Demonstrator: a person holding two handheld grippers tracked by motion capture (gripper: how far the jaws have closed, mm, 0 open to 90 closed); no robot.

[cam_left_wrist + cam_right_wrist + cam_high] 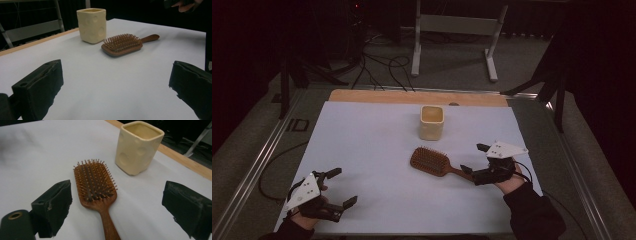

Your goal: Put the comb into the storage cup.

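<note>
A wooden paddle hairbrush [429, 161] lies bristles up on the white table sheet [372, 135], its handle pointing toward my right gripper [474, 158]. That gripper is open, and in the right gripper view the brush [95, 182] has its handle running down between the two wide-apart jaws of the gripper [120, 207], touching neither. A cream square cup [432, 122] stands upright just behind the brush head. My left gripper [342, 187] rests open near the front left of the sheet, well away from both. From the left gripper [116, 90], the cup [92, 25] and brush [122, 45] are seen far ahead.
A wooden strip [412, 96] borders the far edge of the sheet. Metal rails run along both sides of the table. Beyond it stand a white frame [457, 30] and floor cables [382, 65]. The other hand [185, 5] appears at the top right of the left gripper view.
</note>
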